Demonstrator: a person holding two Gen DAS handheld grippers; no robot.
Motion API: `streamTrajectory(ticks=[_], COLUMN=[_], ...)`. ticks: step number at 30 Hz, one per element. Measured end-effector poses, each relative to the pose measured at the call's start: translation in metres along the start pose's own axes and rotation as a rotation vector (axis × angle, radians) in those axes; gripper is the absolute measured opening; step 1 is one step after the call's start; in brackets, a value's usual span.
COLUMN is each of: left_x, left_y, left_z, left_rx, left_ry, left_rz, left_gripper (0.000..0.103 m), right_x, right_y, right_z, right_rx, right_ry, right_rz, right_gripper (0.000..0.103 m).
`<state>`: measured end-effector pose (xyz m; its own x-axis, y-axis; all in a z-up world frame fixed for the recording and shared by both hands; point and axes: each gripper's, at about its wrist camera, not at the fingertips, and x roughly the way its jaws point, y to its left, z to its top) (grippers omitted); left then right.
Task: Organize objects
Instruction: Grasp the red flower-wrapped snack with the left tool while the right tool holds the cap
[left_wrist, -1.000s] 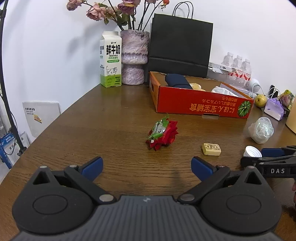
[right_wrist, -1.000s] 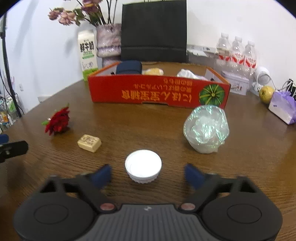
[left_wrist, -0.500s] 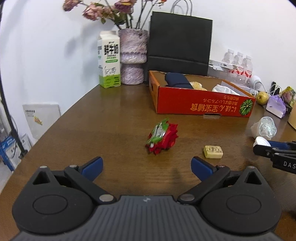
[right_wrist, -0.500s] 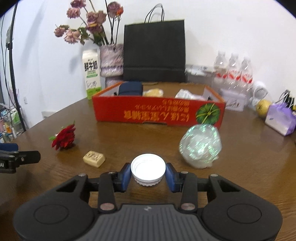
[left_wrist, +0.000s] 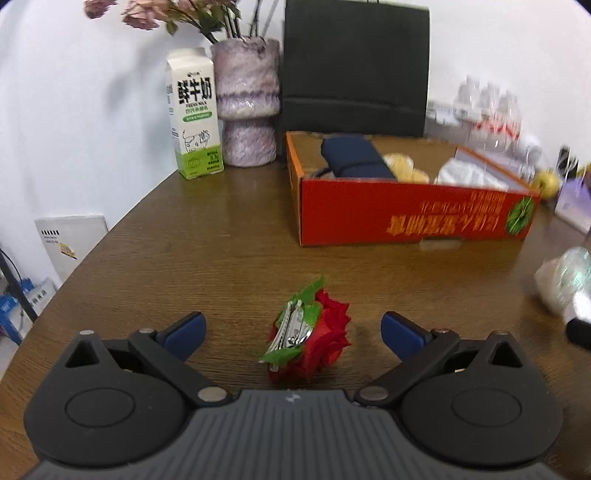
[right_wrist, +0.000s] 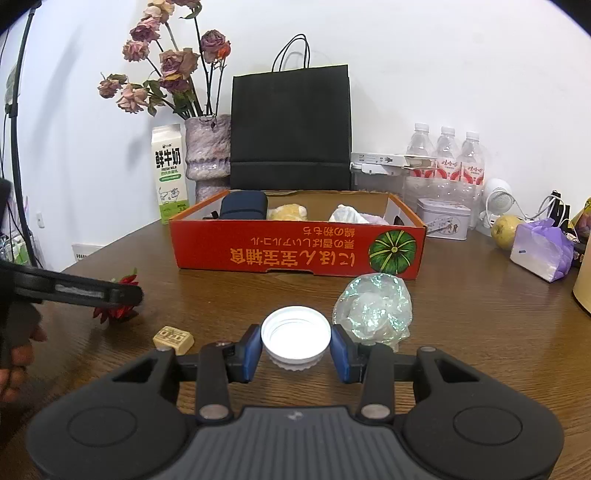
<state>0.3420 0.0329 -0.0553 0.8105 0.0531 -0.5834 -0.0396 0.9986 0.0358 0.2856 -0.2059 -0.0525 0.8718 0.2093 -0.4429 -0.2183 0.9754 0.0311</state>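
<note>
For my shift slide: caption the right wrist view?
Right claw shut on white cap, crumpled shiny wrapper beside it, red produce box behind.

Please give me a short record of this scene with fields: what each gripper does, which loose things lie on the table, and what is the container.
right gripper: shut on the white cap
left gripper: open, the rose clip between its fingers, untouched
loose on table: tan block, shiny wrapped ball
container: red box, open top, already holding things
behind box: milk carton, vase, black bag
</note>
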Motion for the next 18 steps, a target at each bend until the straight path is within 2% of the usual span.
streamTrajectory(ticks=[2,4,7,8,12,18], left_x=[0.003,0.005,0.008,0.01,0.006,-0.012], left_y=[-0.001,0.0,0.004,0.005,0.01,0.015], left_z=[-0.001,-0.001,-0.003,-0.003,-0.004,-0.004], left_rx=[0.008,0.0,-0.022,-0.027,-0.047,-0.06], left_ry=[0.0,0.008,0.019,0.03,0.023,-0.033], left_rz=[-0.009,-0.027,-0.054,-0.058,-0.075,-0.039], left_gripper=[0.095,0.084,0.061,0.047,0.042,0.041], right_x=[0.001,0.0,0.001,0.001,0.001,0.0], right_y=[-0.001,0.0,0.002,0.002,0.001,0.004], right_z=[0.001,0.0,-0.001,-0.001,-0.002,-0.003], right_rx=[0.005,0.003,-0.006,-0.007,-0.006,-0.016], right_ry=[-0.003,-0.003,0.0,-0.001,-0.004,-0.016], right_rz=[-0.004,-0.003,-0.004,-0.006,-0.011,-0.015], right_gripper=[0.039,0.039,0.039,0.039,0.039,0.039])
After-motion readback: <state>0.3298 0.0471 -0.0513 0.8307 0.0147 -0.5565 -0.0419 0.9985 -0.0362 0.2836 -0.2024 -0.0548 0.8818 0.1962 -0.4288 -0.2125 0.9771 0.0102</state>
